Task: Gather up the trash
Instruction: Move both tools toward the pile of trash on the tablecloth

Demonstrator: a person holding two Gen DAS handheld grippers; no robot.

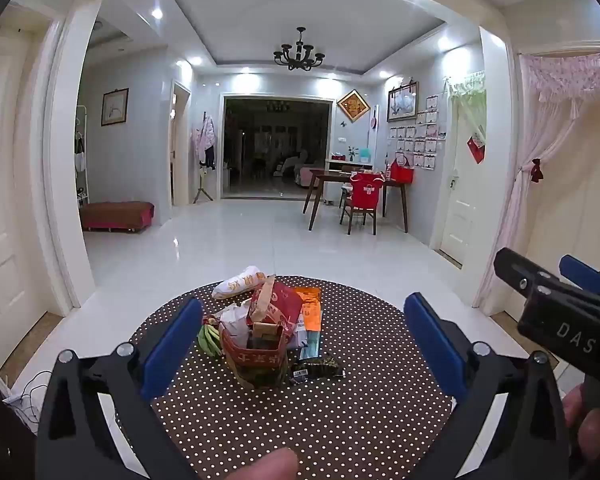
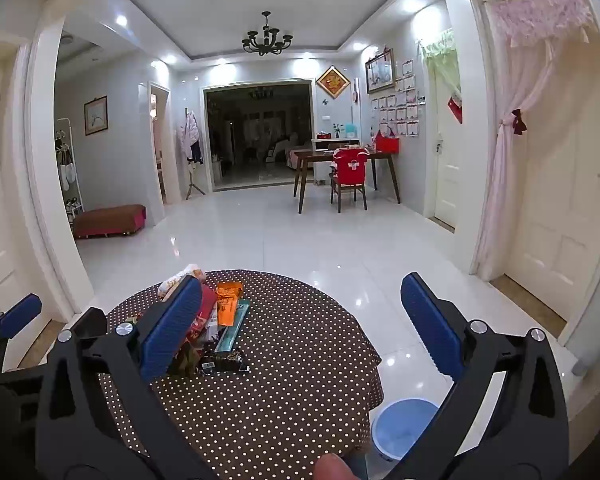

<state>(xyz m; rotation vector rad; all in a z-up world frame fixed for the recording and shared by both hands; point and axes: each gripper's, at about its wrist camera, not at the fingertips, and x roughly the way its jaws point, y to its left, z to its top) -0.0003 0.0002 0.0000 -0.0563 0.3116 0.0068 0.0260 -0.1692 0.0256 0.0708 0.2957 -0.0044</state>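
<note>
- The trash sits in a heap toward the far middle of the round polka-dot surface (image 1: pixel 300 420): a red paper bag (image 1: pixel 256 354) stands upright and open-topped, stuffed with a crumpled red-and-brown wrapper (image 1: pixel 274 304).
- Just beside the bag on its right I see an orange packet (image 1: pixel 310 308) lying flat, a teal sleeve (image 2: pixel 232 330) alongside it, and a dark crinkled wrapper (image 1: pixel 318 370) nearest to me.
- A bunch of green bananas (image 1: pixel 210 338) touches the bag's left side; a white printed pouch (image 1: pixel 242 282) lies at the far edge of the surface.
- My left claw (image 1: pixel 302 336) hangs above the near half of the surface, blue pads spread wide, framing the heap and touching nothing.
- My right claw (image 2: pixel 300 320) is also fully spread and empty; its left pad (image 2: pixel 172 328) hides part of the heap in its own view.
- A light blue bin (image 2: pixel 404 426) stands on the floor just beside the surface, low on the right.
- Fingertips show at the bottom edge of both views.
- Beyond: glossy white tile floor (image 1: pixel 260 240), a wooden dining table (image 1: pixel 356 184) with a red-covered chair.
</note>
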